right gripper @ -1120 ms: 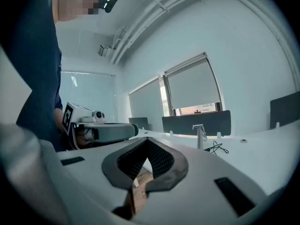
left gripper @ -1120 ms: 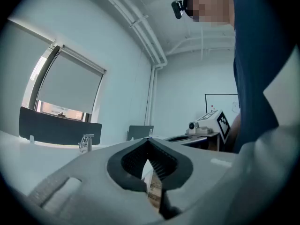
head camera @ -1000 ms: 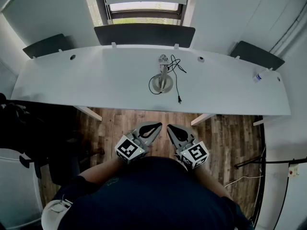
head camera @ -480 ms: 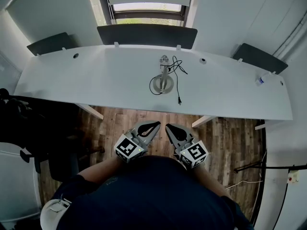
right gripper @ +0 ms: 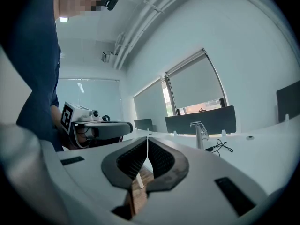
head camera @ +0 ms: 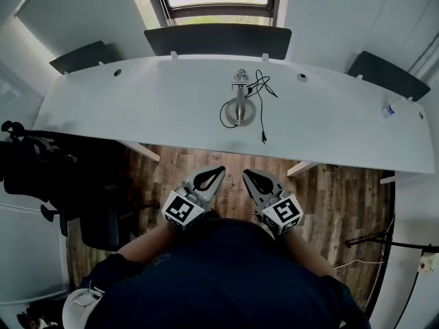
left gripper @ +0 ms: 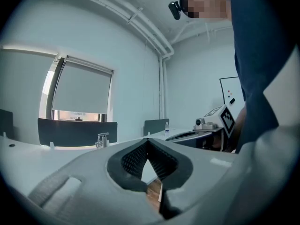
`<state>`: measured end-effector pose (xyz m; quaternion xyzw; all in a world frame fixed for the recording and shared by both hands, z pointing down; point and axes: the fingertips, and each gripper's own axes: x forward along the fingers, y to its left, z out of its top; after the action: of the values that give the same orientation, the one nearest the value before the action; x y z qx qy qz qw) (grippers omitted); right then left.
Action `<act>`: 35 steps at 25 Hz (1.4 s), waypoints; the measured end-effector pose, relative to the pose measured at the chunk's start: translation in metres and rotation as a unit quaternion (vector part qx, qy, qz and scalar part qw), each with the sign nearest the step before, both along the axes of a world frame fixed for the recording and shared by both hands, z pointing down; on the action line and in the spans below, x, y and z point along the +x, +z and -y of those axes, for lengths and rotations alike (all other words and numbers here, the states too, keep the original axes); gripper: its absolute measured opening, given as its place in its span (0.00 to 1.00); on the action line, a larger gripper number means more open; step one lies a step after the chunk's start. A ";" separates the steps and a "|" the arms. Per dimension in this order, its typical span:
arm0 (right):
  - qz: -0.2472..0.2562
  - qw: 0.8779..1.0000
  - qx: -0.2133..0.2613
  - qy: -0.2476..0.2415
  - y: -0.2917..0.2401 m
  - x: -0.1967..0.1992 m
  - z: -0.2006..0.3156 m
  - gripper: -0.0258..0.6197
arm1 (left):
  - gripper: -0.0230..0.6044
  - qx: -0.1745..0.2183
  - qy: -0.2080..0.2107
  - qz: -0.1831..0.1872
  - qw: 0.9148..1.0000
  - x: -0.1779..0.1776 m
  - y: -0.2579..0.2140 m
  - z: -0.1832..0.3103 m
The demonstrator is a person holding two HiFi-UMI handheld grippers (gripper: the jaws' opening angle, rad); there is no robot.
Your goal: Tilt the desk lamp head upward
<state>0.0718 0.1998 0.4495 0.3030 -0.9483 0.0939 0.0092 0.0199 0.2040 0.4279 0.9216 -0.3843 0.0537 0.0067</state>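
Observation:
A small silver desk lamp (head camera: 239, 101) stands on its round base at the middle of the long white desk (head camera: 137, 108), with its black cord (head camera: 259, 108) trailing to the right. The lamp also shows small in the left gripper view (left gripper: 101, 139) and the right gripper view (right gripper: 200, 132). My left gripper (head camera: 217, 172) and right gripper (head camera: 247, 175) hang side by side over the wooden floor, close to my body and well short of the desk. Both are shut with nothing between their jaws.
Dark divider panels (head camera: 217, 41) stand along the desk's far edge below a window (head camera: 218, 0). A small bottle (head camera: 389, 108) sits at the desk's right end. A black chair (head camera: 41, 177) stands at the left, under the desk edge.
The desk and lamp have slid slightly down and to the right in the head view. Both grippers stay shut, side by side near my body.

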 end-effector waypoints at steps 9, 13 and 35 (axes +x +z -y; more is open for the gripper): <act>-0.026 0.999 -0.017 0.021 0.012 -0.023 0.076 0.06 | 0.05 0.043 0.011 0.012 0.999 -0.035 0.002 0.088; -0.037 0.997 -0.036 0.064 0.018 -0.032 0.131 0.06 | 0.05 0.078 0.036 0.035 0.996 -0.062 0.003 0.146; -0.080 0.991 -0.076 0.080 0.074 -0.029 0.294 0.06 | 0.05 0.076 0.047 0.149 0.985 -0.072 0.071 0.314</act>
<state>0.0432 -0.0940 0.5231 0.3830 -0.9072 0.1418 0.1005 -0.0520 -0.1101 0.4989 0.9181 -0.3400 0.1614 -0.1238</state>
